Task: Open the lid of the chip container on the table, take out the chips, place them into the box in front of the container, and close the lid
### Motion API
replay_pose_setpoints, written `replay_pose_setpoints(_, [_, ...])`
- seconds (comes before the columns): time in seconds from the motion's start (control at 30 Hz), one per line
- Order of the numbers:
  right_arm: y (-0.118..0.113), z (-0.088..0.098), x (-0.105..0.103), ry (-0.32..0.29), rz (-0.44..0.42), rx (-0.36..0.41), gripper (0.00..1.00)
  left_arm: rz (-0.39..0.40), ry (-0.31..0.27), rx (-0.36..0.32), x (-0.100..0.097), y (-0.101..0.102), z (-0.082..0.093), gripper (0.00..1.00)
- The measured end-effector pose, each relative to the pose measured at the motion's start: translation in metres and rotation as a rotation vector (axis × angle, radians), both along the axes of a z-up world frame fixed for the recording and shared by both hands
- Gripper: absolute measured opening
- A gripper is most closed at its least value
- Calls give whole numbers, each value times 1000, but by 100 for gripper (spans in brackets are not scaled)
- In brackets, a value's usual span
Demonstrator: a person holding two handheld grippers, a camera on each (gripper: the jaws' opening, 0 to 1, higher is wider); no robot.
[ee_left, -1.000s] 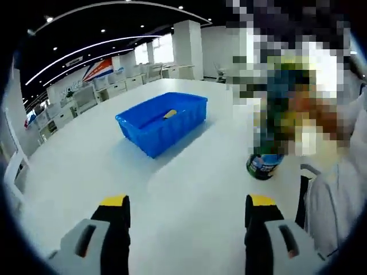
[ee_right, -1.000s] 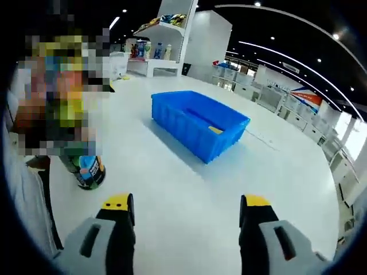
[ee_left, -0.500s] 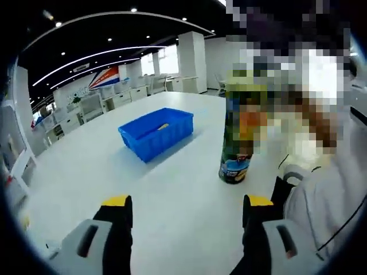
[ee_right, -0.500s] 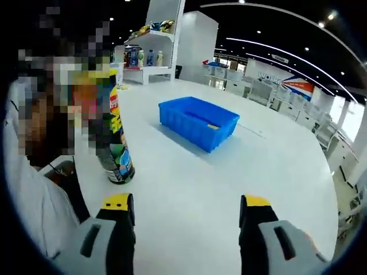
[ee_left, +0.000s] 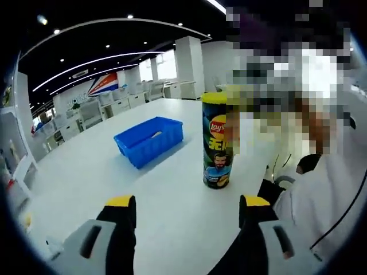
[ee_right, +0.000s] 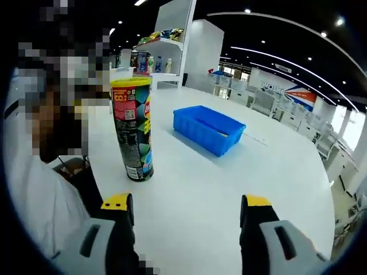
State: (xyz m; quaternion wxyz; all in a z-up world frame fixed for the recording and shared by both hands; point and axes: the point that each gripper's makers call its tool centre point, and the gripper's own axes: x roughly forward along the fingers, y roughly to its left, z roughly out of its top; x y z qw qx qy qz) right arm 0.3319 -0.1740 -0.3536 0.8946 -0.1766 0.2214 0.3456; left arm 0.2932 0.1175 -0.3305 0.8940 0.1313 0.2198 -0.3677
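Left gripper view
Left claw (ee_left: 186,209): released, empty, low over the white bench (ee_left: 166,195).
Chip container (ee_left: 217,140): upright on the bench, yellow lid on; the blue box (ee_left: 149,139) stands well apart beyond it.
Label: "Lay's" logo; other print unreadable.

Right gripper view
Right claw (ee_right: 189,207): released, empty.
Chip container (ee_right: 135,129): upright, near the claw's left jaw.
Blue box (ee_right: 209,129): farther back.
Label: barcode panel, small print illegible.
Step advice: likely steady the tube with one claw, pry the lid with the other.

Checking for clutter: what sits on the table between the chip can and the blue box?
Nothing: in both gripper views only bare white table separates the upright chip can from the blue box.
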Motion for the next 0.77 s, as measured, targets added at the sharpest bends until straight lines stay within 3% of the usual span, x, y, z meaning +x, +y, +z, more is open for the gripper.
replay_pose_setpoints(0.3, [2,-12,0,18,-1,-12,73,-22,15,64,-8,-4,-18,73])
replay_pose_setpoints(0.47, [0,-12,1,14,-5,-18,72,-14,23,16,-10,-4,-15,72])
replay_pose_setpoints(0.63, [2,-17,-2,7,24,-46,72,-24,33,34,-13,-6,-22,72])
replay_pose_setpoints(0.77, [0,-15,1,5,-6,-13,68,-27,42,40,-13,-5,-28,72])
